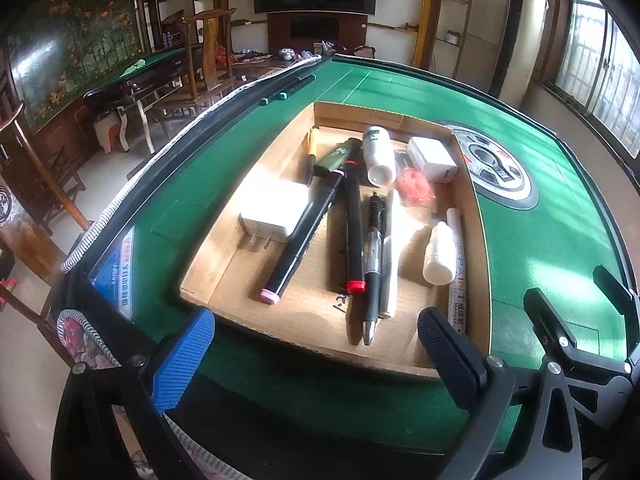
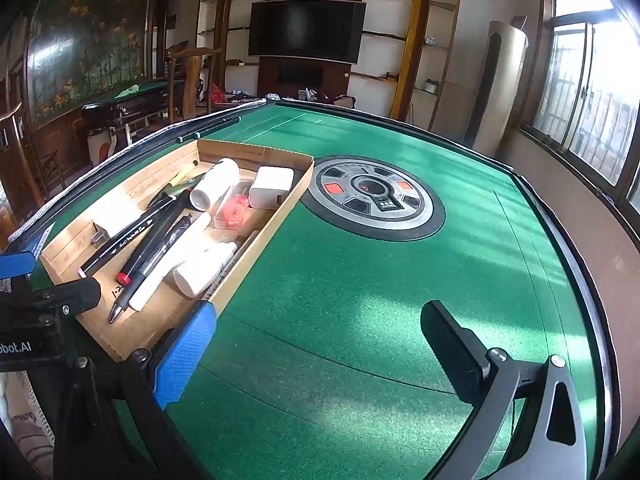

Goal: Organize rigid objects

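A shallow cardboard tray (image 1: 483,248) lies on the green table (image 1: 552,232). Inside it are a white charger (image 1: 276,210), a pink-capped black marker (image 1: 304,236), a red-capped marker (image 1: 354,232), a black ballpoint pen (image 1: 372,264), a small white bottle (image 1: 440,256), a paint marker (image 1: 456,264), a white tube (image 1: 378,154) and a white adapter (image 1: 432,158). My left gripper (image 1: 316,356) hangs open over the tray's near edge, holding nothing. My right gripper (image 2: 320,356) stands open and empty above bare felt, right of the tray (image 2: 256,256).
Two teal-capped black markers (image 1: 288,86) lie outside the tray near the table's far left rim. A round grey control panel (image 2: 376,200) sits at the table's centre. Chairs and another green table stand at the left; windows line the right wall.
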A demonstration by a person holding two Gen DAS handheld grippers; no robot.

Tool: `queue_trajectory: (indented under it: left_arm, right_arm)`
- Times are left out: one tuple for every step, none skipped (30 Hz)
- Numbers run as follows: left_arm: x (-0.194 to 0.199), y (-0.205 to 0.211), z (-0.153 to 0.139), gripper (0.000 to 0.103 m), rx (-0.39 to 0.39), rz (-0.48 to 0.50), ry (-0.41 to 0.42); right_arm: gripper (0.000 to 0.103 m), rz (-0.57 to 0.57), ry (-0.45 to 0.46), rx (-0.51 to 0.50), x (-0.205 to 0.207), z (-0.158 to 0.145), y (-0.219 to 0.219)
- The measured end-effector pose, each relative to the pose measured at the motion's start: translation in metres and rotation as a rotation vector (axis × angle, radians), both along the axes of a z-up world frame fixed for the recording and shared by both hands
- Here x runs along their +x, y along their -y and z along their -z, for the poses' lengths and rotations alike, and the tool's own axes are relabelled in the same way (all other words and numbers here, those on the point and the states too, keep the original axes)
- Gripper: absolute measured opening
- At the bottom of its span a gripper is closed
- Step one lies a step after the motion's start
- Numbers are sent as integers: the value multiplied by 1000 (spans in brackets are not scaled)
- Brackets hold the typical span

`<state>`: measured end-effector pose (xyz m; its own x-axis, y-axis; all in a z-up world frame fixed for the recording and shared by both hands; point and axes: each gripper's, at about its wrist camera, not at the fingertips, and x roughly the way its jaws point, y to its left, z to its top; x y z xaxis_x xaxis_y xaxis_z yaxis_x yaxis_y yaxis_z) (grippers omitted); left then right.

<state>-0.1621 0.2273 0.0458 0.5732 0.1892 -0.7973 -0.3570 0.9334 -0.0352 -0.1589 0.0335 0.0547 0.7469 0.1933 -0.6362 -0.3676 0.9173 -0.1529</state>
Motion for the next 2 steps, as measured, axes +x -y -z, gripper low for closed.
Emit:
queue_trajectory:
  left_arm:
    - [-1, -2, -1, 102, 0, 3, 3]
    - [-1, -3, -2, 102, 2, 5, 7]
  right_arm:
    - [102, -4, -1, -5, -1, 0, -2]
    - [102, -8, -2, -10, -1, 0, -5]
